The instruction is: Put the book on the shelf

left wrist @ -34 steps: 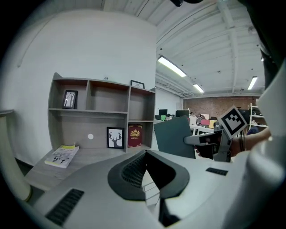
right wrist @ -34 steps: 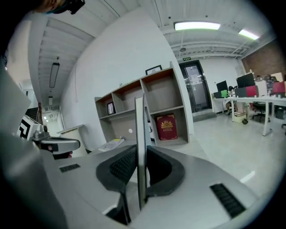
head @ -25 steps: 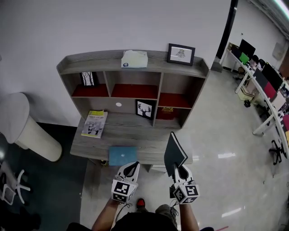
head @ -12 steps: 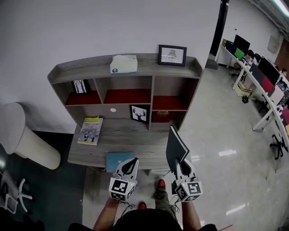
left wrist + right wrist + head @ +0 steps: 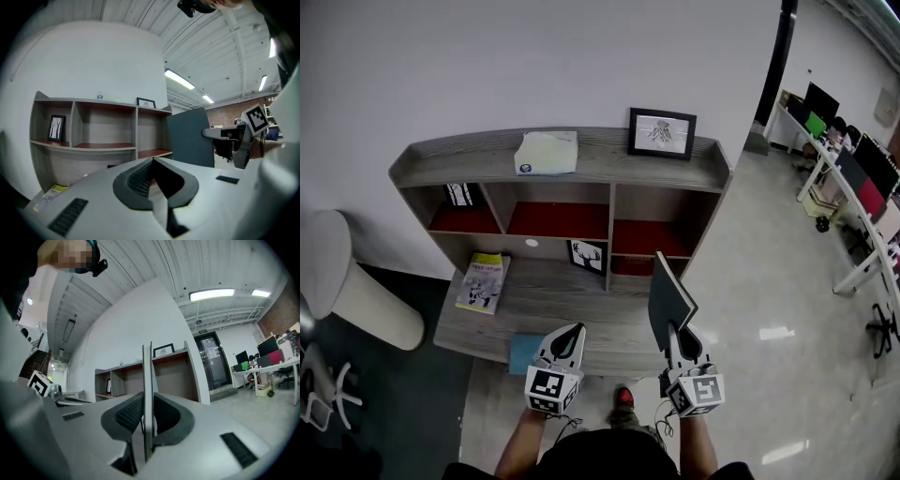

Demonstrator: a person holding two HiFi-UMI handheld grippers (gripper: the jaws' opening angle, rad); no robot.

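Your book (image 5: 671, 298) stands upright on its edge in your right gripper (image 5: 679, 339). The jaws are pinched narrow on its lower edge. In the right gripper view the cover runs straight up between the ribbed pads (image 5: 129, 416), which press on it from both sides. From where you stand the book is at about one o'clock, over the right end of the desk (image 5: 572, 305). It is in front of the shelf (image 5: 581, 171) and not in any compartment.

Your left gripper (image 5: 573, 332) is at eleven o'clock over the desk's front edge, its jaws brought together with nothing between them.

The shelf fills twelve o'clock, with three red-floored compartments side by side.
- A pale tissue box (image 5: 547, 152) lies on its top board at eleven o'clock.
- A framed picture (image 5: 662, 132) stands on the top board at one o'clock.
- A small picture (image 5: 461, 194) leans in the left compartment.
- A deer print (image 5: 587, 256) stands on the desk below the middle one.

A yellow booklet (image 5: 483, 281) lies flat on the desk at ten o'clock. A blue flat thing (image 5: 523, 352) sits at the desk's front edge, just left of your left gripper. A white rounded column (image 5: 352, 286) stands on the floor at nine o'clock. Office desks with monitors (image 5: 858, 173) run off at two o'clock.
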